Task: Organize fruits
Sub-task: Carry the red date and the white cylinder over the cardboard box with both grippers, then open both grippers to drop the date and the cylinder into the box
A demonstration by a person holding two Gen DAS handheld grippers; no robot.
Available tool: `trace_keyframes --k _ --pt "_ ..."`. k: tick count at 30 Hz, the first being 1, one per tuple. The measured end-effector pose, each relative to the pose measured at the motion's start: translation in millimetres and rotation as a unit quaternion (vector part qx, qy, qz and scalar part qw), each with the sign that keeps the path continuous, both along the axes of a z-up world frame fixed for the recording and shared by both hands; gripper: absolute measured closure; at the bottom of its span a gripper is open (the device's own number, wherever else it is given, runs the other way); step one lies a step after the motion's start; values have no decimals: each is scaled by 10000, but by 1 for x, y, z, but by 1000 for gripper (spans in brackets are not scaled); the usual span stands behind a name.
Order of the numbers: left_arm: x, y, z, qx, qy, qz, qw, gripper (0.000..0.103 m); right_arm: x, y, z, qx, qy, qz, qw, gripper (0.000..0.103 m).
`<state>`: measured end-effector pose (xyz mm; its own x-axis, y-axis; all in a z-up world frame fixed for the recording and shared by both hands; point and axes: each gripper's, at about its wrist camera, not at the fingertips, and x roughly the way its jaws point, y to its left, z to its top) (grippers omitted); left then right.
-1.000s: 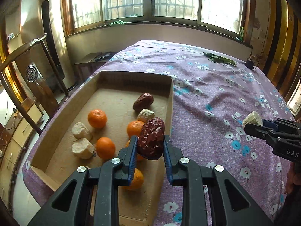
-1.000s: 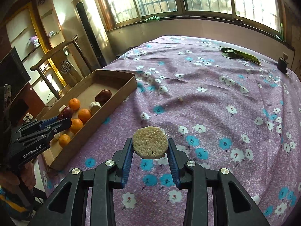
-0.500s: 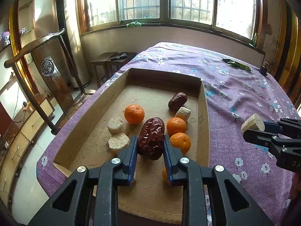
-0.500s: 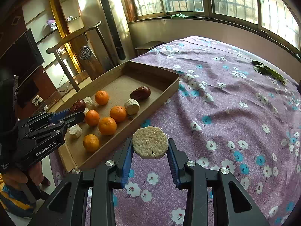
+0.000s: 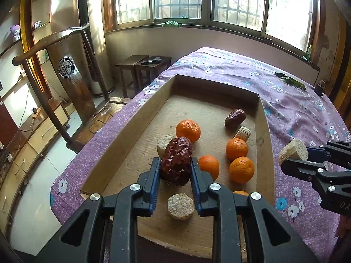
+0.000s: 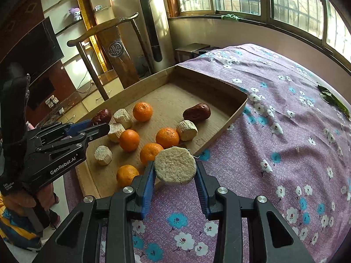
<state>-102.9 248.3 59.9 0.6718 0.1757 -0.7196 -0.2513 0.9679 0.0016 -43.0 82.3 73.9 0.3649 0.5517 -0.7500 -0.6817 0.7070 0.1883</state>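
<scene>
Over the past second we have carried both grippers to the cardboard tray [image 5: 131, 129] at frame centre. Our left gripper [image 5: 175, 171] clamps a red date [image 5: 176, 164], our right gripper [image 6: 174, 173] a pale cane chunk [image 6: 174, 167]; release comes next, we judge.

The shallow brown cardboard tray [image 5: 122, 153] looks matt and fibrous. The wrinkled dark-red date [image 5: 176, 161] is glossy; the pale cut cylinder piece [image 6: 175, 167] is rough and dry. The purple floral cloth [image 6: 274, 153] is soft and matt. The round orange mandarins [image 5: 188, 130] have a dimpled sheen.

Two close wrist views — shared cardboard tray [image 5: 129, 144]
</scene>
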Motion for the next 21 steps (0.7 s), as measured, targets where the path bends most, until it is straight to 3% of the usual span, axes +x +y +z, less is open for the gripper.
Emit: trace_keyframes --k 21 --pt "29 13 -12 96 144 147 9997 78 64 87 -19 -249 164 648 9975 64"
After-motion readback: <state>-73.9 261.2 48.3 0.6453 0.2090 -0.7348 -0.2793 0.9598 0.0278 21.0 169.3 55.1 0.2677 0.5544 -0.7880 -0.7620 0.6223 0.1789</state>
